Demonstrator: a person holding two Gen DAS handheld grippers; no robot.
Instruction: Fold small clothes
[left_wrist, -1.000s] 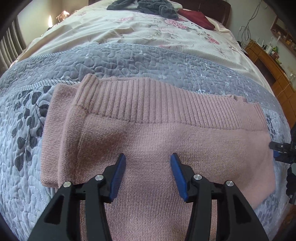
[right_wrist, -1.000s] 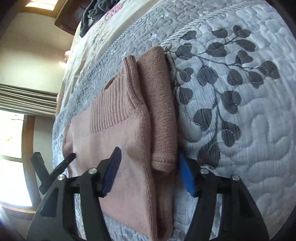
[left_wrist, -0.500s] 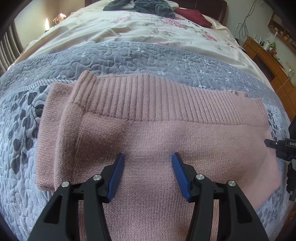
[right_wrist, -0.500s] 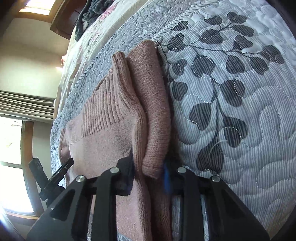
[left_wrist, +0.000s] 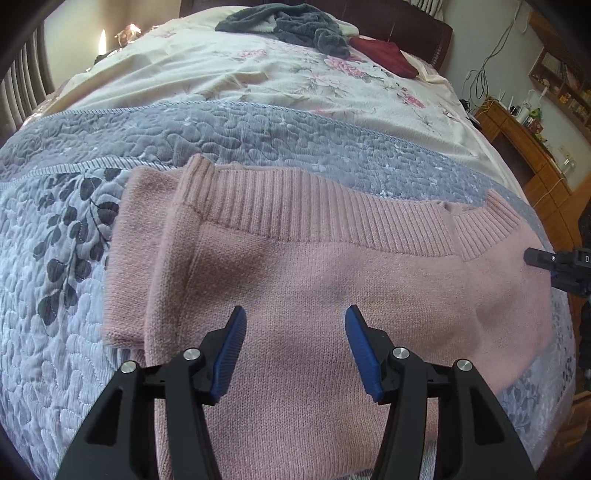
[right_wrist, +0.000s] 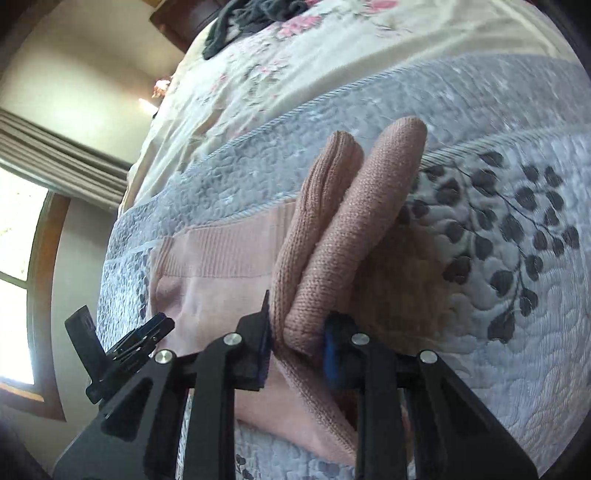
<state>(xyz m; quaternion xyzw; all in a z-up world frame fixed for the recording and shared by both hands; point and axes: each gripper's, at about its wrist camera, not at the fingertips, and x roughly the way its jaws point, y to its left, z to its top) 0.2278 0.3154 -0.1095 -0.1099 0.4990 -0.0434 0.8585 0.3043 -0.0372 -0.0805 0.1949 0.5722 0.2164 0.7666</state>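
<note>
Already, one side of the pink sweater (left_wrist: 332, 280) is folded inward. Its bunched edge (right_wrist: 332, 258) is clamped between the right gripper (right_wrist: 295, 350) jaws; the left gripper (left_wrist: 293, 350) jaws are held wide above it, with further folds judged outstanding.

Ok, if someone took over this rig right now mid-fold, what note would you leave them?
Left claw: open, hovering over the middle of the pink knitted sweater, holding nothing.
Right claw: shut on the sweater's folded sleeve edge, which is lifted off the grey leaf-patterned quilt.
Sweater lies across the quilt, ribbed hem toward the far side of the bed. A dark grey garment and a dark red one lie near the headboard.
Done: sleeve side gripped and raised.
Left: probably carry that side over the body, flatten it, finish the fold.
</note>
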